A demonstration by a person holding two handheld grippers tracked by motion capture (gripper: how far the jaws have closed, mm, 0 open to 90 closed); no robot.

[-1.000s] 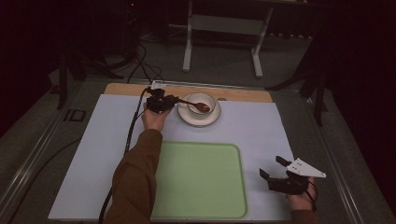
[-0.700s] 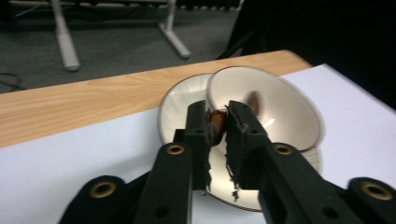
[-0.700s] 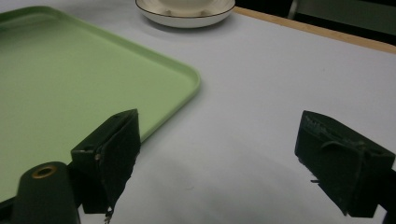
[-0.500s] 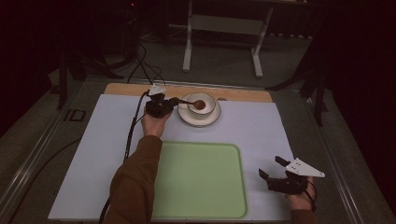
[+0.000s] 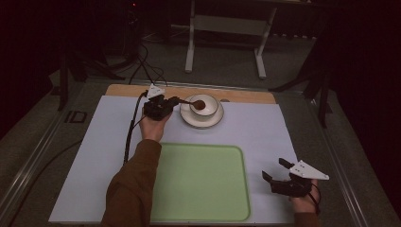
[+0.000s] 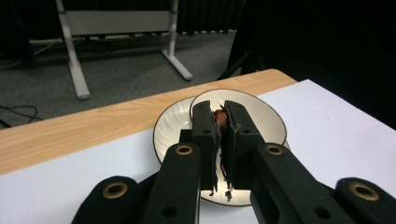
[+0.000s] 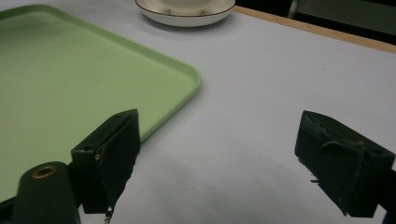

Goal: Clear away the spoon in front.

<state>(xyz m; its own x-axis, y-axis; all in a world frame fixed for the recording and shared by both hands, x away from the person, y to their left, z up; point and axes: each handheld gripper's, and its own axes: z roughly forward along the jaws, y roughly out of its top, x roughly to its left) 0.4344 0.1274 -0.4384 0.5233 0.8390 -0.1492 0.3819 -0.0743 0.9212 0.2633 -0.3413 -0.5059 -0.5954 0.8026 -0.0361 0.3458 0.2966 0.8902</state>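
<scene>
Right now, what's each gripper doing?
Left gripper: closed on the spoon over the bowl.
Right gripper: open, holding nothing, beside the green tray.

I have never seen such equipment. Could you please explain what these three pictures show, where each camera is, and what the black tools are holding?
A person sits at a table and holds a black two-jaw gripper in each hand. The high view looks down from above; the other two cameras ride on the grippers and look along their jaws. The left gripper is shut on a brown spoon over a white bowl, which stands on a saucer. The right gripper is open and holds nothing, beside a green tray.
</scene>
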